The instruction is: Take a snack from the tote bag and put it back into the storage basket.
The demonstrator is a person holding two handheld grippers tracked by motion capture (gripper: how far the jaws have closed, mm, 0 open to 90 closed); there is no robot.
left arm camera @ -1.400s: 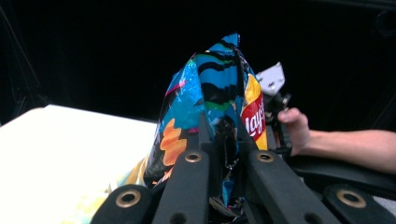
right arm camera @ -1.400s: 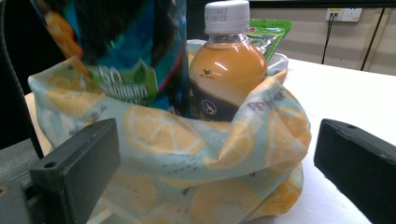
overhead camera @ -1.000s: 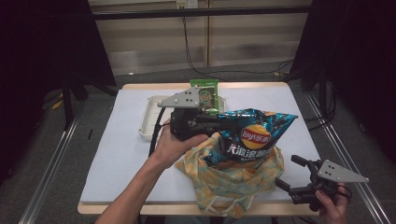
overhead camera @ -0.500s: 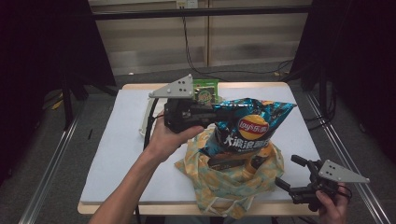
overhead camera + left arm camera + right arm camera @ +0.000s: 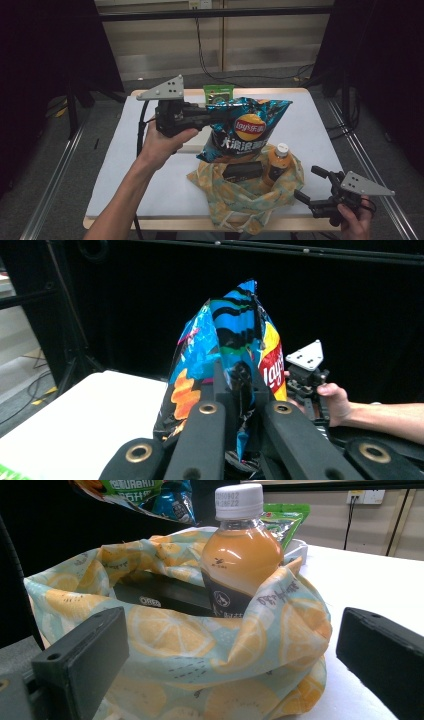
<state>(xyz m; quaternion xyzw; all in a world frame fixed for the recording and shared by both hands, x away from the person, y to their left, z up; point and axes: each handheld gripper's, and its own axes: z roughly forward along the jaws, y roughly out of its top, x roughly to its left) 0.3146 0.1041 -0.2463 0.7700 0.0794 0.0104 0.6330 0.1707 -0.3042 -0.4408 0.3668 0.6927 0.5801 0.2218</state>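
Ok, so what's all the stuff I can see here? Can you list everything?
chip bag: one, blue with a red and yellow logo, held up above the cloth bag
cloth bag: one, pale blue-green with orange slices, near edge of the table
bottle: one, orange drink with a white cap, upright in the cloth bag
dark box: one, black, in the cloth bag beside the bottle
green packet: one, far edge of the table
white tray: one, partly hidden behind the chip bag
table: one, white top
left claw: shut on the chip bag
right claw: open, right of the cloth bag
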